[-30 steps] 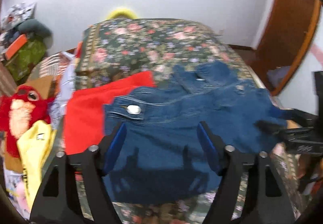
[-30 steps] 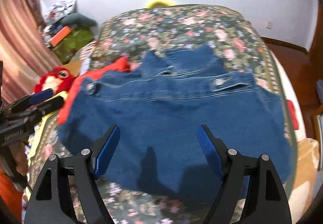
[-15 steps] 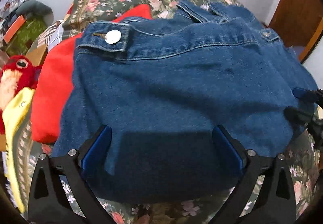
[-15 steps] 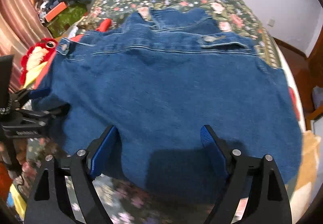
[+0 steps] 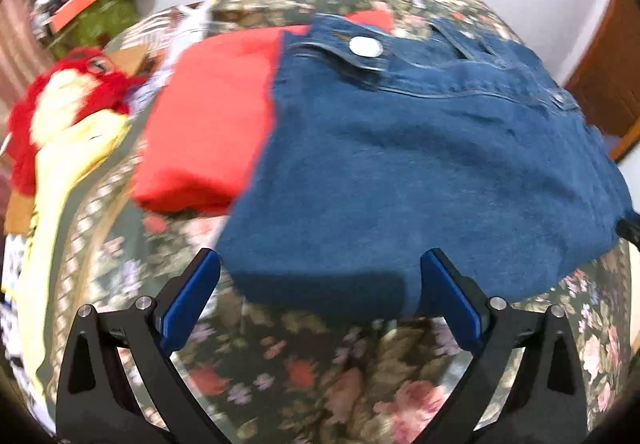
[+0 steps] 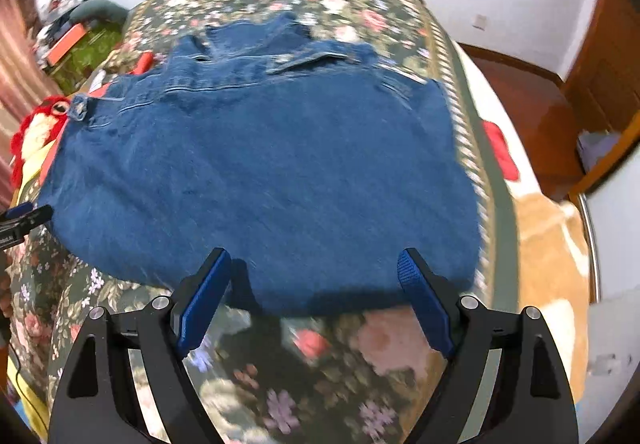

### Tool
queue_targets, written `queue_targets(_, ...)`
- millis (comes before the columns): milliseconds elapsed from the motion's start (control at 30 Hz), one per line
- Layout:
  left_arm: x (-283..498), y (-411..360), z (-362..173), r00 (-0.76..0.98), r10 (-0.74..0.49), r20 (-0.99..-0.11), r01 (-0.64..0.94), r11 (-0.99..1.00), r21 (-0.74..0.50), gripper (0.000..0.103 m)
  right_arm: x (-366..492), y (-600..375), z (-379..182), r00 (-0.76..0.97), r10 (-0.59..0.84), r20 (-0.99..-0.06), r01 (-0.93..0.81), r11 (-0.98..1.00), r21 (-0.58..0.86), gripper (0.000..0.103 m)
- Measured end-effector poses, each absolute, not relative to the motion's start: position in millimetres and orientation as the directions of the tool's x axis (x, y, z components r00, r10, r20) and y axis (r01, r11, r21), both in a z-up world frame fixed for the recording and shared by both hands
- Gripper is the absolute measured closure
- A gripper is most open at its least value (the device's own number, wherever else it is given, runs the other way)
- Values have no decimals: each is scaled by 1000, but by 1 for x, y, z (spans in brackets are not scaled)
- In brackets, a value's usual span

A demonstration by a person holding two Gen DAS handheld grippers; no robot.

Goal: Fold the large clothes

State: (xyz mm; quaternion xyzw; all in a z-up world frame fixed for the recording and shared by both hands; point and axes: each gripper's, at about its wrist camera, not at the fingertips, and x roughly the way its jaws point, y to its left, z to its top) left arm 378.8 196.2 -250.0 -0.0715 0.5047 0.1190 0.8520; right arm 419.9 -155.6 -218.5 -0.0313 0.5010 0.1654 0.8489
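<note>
A blue denim jacket [image 5: 420,164] lies folded flat on the floral bedspread [image 5: 320,376], collar and metal button at the far side. My left gripper [image 5: 320,280] is open wide at its near left hem, with the hem edge between the blue pads and neither pad touching it. In the right wrist view the same jacket [image 6: 260,172] spreads across the bed. My right gripper [image 6: 316,276] is open over its near right hem, pads clear of the cloth. The left gripper [image 6: 24,216] shows at that view's left edge.
A folded red garment [image 5: 208,116] lies against the jacket's left side. A red plush toy [image 5: 68,92] and yellow cloth [image 5: 60,184] sit further left. The bed's right edge [image 6: 476,164] drops to a wooden floor [image 6: 532,116], with a tan blanket [image 6: 548,244] there.
Both grippers have come down closer to the bed and drawn back to the jacket's near hem. The left jaws have spread wider. The jacket lies as before.
</note>
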Motion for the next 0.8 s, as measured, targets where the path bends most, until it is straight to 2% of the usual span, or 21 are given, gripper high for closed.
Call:
queue_targets(100,366,210,-250,425,200,-883,-352,935,43,1,413,-171,-217,430,241,-870,-266,955,134,20)
queue_targets(367,320,227,-240,462,101,-881,-421,899,-118,1,399,-180,-193,443,288,-849,-238,951,198,20)
queue_targets(633,326,228,-247,592,-270,-759,-376,741,-556,1,388,-153,-171,494,344,-798,-328,924,195,18)
queue_targets(800,351,220,-289,571,-439,-694,-371,617,-694,1,395,-136,-187,450,385,-806,-350,906,237,17)
